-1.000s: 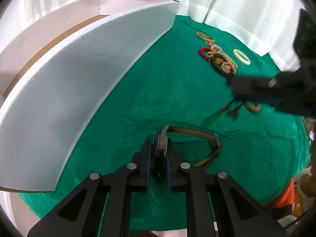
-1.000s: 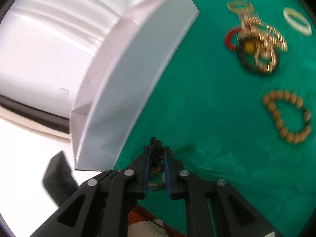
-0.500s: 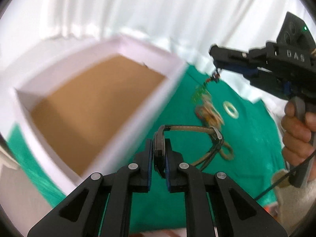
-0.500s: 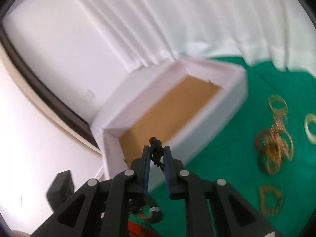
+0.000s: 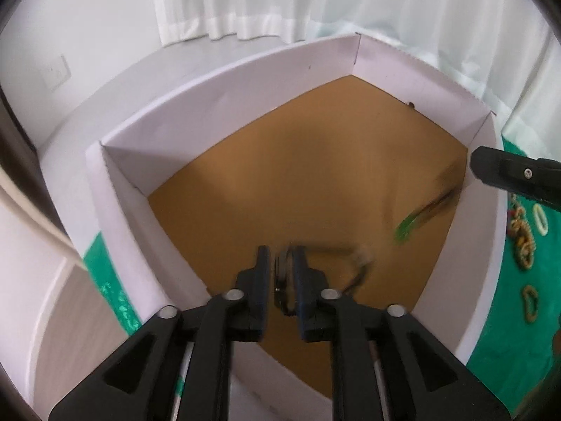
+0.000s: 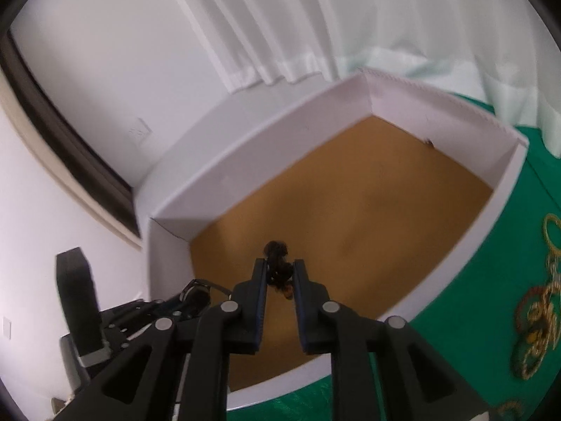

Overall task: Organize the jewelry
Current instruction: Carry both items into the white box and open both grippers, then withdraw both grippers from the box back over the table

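A white box [image 5: 224, 80] with a brown floor [image 5: 301, 161] fills both views. My left gripper [image 5: 281, 256] hangs over the box's near part; its jaws stand a little apart around a wristwatch [image 5: 284, 280], whose blurred strap [image 5: 357, 263] trails right. My right gripper [image 6: 279, 267] is over the box [image 6: 505, 189] too, jaws slightly apart around a dark knotted cord [image 6: 277, 263]. In the left wrist view the right gripper's finger [image 5: 515, 175] reaches in from the right, and a blurred green-tipped tassel [image 5: 417, 217] hangs below it inside the box.
A green cloth [image 5: 526, 315] lies right of the box, with a pile of gold chains [image 5: 522, 242], a white ring [image 5: 540, 214] and a beaded bracelet [image 5: 531, 301]. The pile also shows in the right wrist view [image 6: 540, 322]. White curtains [image 5: 280, 0] hang behind.
Both grippers rose from the cloth and swung left over the box with their items. Both pairs of jaws have parted a little. The watch strap and tassel are blurred in motion.
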A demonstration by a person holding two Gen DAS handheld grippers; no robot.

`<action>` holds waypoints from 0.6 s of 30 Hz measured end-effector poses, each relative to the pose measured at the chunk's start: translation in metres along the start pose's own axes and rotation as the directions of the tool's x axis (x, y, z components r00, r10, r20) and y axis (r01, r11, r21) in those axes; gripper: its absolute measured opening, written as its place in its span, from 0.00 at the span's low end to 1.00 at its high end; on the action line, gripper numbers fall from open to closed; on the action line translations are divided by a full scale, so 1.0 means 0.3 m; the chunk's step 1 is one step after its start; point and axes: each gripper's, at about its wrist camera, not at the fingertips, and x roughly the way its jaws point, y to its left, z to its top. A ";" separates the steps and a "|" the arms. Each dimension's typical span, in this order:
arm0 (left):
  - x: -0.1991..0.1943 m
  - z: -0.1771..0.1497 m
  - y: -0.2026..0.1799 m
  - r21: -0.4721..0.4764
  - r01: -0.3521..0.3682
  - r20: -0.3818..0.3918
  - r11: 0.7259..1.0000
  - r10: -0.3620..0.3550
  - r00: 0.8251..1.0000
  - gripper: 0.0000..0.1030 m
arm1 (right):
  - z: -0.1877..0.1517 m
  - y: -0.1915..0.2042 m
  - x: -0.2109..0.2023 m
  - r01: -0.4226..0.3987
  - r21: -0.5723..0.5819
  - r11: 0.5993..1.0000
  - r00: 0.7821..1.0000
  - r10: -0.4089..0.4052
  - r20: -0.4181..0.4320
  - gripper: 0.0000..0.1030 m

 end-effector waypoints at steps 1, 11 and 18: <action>-0.012 -0.002 -0.006 0.007 0.026 0.006 1.000 -0.026 1.000 0.52 | -0.015 -0.016 -0.001 0.009 0.015 1.000 1.000 -0.009 -0.002 0.62; -0.201 0.038 -0.140 0.100 -0.024 0.306 0.995 -0.008 0.952 0.94 | -0.284 -0.202 -0.292 0.281 0.004 0.960 0.950 -0.278 0.144 0.83; -0.143 0.008 -0.272 0.201 -0.092 0.302 0.975 0.028 0.953 0.94 | -0.662 -0.565 -0.541 0.613 0.151 0.776 0.764 -0.630 0.135 0.83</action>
